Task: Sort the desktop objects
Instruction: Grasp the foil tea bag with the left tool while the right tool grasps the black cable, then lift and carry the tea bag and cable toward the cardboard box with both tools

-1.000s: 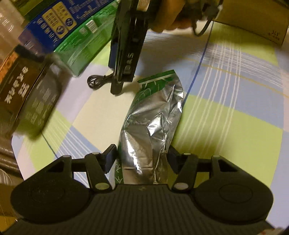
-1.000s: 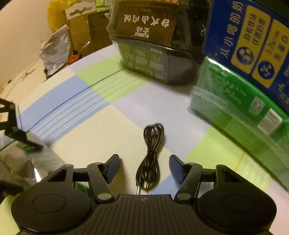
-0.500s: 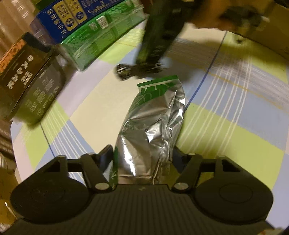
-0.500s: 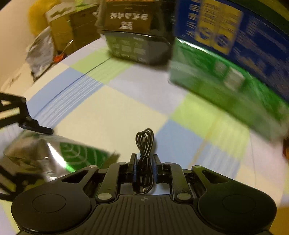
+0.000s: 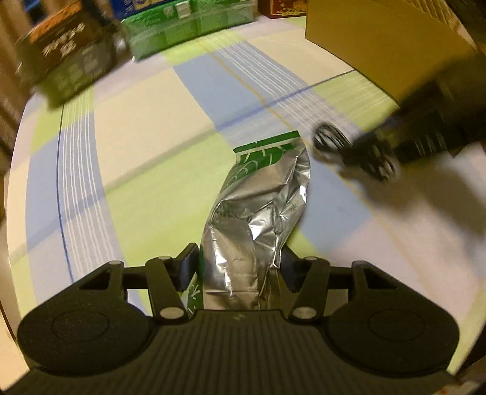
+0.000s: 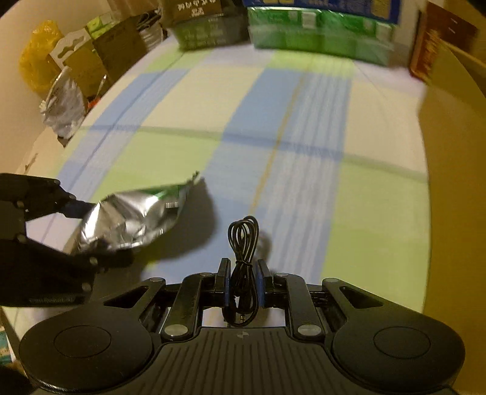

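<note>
Checked worktop (image 6: 188, 100) in green, blue and cream, ringed along the top of both frames by cartons: dark box (image 5: 63, 60) upper left, green pack (image 5: 188, 27) top centre, brown cardboard box (image 5: 379, 42) upper right. Left gripper (image 5: 240, 267), fingers (image 5: 188, 264) clenched on the silver-and-green foil pouch (image 5: 258, 212) and just now drawn tighter, the crumpled foil squeezed between the pads; pouch long axis running straight ahead from the fingers, up the frame, free end clear of the cloth to judge by its shadow in the right wrist view. Right gripper (image 6: 243, 282), fingers (image 6: 224, 282) nearly closed on the coiled black cable (image 6: 243, 240), loop end poking upward in the frame. Cardboard box at the right edge of both views, nearer the right gripper than the left, so probably the cable goes in first if that box is the goal. Against a second ago: cable then lying loose on the cloth between spread right fingers, now gripped and lifted; right gripper shifted from top centre to the right side of the left view; background cartons swung leftward, blurred.
</note>
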Demonstrator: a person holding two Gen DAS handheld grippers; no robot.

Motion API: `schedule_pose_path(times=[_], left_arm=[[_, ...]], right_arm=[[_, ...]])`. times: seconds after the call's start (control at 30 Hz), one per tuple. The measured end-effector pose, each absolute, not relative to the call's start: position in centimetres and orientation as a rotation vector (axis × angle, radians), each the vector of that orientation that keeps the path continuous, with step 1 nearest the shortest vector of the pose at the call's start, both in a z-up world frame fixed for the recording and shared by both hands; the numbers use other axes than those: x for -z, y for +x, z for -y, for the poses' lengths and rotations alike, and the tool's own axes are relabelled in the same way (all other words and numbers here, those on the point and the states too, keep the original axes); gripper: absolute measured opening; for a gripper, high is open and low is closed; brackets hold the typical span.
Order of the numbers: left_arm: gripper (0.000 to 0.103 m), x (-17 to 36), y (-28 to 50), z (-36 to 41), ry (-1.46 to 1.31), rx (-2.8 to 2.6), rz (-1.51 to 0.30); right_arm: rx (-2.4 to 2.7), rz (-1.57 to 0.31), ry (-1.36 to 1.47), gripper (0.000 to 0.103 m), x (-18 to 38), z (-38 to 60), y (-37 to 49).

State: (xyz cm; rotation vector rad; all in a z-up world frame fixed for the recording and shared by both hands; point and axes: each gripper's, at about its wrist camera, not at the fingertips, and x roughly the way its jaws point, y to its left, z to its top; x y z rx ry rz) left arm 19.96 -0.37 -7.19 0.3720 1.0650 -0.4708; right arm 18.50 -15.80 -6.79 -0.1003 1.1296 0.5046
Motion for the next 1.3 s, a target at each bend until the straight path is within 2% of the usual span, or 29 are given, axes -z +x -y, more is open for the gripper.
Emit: schedule_pose_path(times=[0.37, 0.6, 0.67, 0.73, 0.77, 1.17, 1.3], left_arm=[[0.052, 6.7, 12.4, 2.6, 0.223, 0.327, -1.088], [0.067, 6.7, 11.2, 2.0, 0.145, 0.385, -1.0], [0.069, 6.4, 11.1, 1.3, 0.108, 0.43, -0.966], [0.072, 6.3, 11.1, 1.0, 0.096, 0.446, -0.946], [0.073, 6.4, 11.2, 0.9, 0.094, 0.451, -0.946], [0.075, 7.7, 10.9, 1.9, 0.238, 0.465, -0.909], [0.075, 7.9, 11.1, 2.5, 0.261, 0.47, -0.91]], right_arm=[[-0.428, -1.096, -0.062, 0.014, 7.3, 19.0, 12.3], [-0.44, -1.027, -0.027, 0.015, 8.1, 19.8, 11.3], [-0.442, -1.0, -0.025, 0.024, 8.1, 19.9, 10.9], [-0.443, -0.972, -0.035, 0.052, 8.1, 20.2, 10.4], [-0.443, -0.963, -0.035, 0.053, 8.2, 20.3, 10.2], [-0.47, -0.836, -0.168, 0.052, 9.9, 19.2, 8.4], [-0.457, -0.807, -0.178, 0.041, 10.2, 19.0, 8.5]])
